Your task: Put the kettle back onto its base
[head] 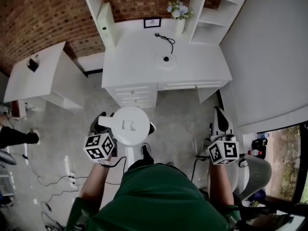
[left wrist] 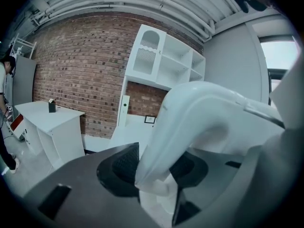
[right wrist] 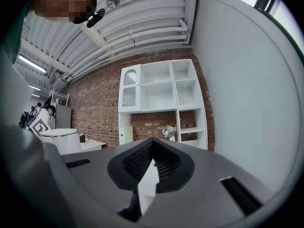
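Note:
My left gripper [head: 101, 123] is shut on the handle of a white kettle [head: 130, 125], which hangs in the air over the floor in front of the desk. In the left gripper view the curved white handle [left wrist: 190, 122] fills the gap between the dark pads of that gripper [left wrist: 154, 167]. The round kettle base [head: 166, 60] lies on the white desk [head: 202, 71], with a black cord trailing back from it. My right gripper [head: 220, 120] is held level at the right, shut and holding nothing [right wrist: 152, 163]. The kettle [right wrist: 61, 139] also shows at the left of the right gripper view.
A white shelf unit [head: 211, 13] stands at the desk's back, with a vase of flowers [head: 179, 11] and a small picture frame [head: 152, 22]. A white side table [head: 38, 76] is at the left. Cables [head: 53, 182] lie on the floor, and a chair [head: 255, 174] is at the right.

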`<action>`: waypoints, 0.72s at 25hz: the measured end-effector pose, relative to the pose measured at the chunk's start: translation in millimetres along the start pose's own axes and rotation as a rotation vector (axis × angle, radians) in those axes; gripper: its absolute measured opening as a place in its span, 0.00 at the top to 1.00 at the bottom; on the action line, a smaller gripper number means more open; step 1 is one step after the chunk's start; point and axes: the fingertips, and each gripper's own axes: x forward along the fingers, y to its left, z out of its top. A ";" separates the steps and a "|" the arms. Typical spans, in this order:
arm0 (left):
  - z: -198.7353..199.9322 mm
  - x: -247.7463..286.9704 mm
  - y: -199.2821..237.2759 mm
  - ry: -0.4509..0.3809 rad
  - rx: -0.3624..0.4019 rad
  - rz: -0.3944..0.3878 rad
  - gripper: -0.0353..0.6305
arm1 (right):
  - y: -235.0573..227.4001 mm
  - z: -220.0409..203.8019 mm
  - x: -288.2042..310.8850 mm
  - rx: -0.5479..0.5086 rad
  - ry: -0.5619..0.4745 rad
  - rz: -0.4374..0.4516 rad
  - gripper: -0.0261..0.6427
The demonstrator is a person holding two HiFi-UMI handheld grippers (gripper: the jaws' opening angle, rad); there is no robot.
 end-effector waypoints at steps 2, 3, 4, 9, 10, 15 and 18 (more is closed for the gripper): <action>4.9 6.5 15.1 0.002 0.004 0.001 0.68 | 7.9 2.3 13.6 0.015 0.001 -0.009 0.94; 6.4 10.1 21.8 0.004 0.008 0.003 0.68 | 12.2 2.2 19.8 0.022 0.004 -0.013 0.94; 7.0 13.9 27.9 0.009 0.011 0.004 0.68 | 16.8 1.4 25.4 0.027 0.007 -0.015 0.94; -0.1 30.1 49.8 0.051 0.004 0.001 0.68 | 38.6 -11.6 44.7 0.028 0.048 -0.011 0.94; -1.3 32.8 51.9 0.056 0.004 -0.001 0.68 | 39.9 -14.0 47.4 0.025 0.058 -0.010 0.94; -0.4 54.9 56.6 0.070 -0.013 -0.001 0.68 | 29.2 -25.9 65.4 0.030 0.086 -0.020 0.94; 3.5 69.4 52.3 0.071 -0.048 0.001 0.68 | 15.2 -36.4 79.2 0.053 0.103 -0.026 0.94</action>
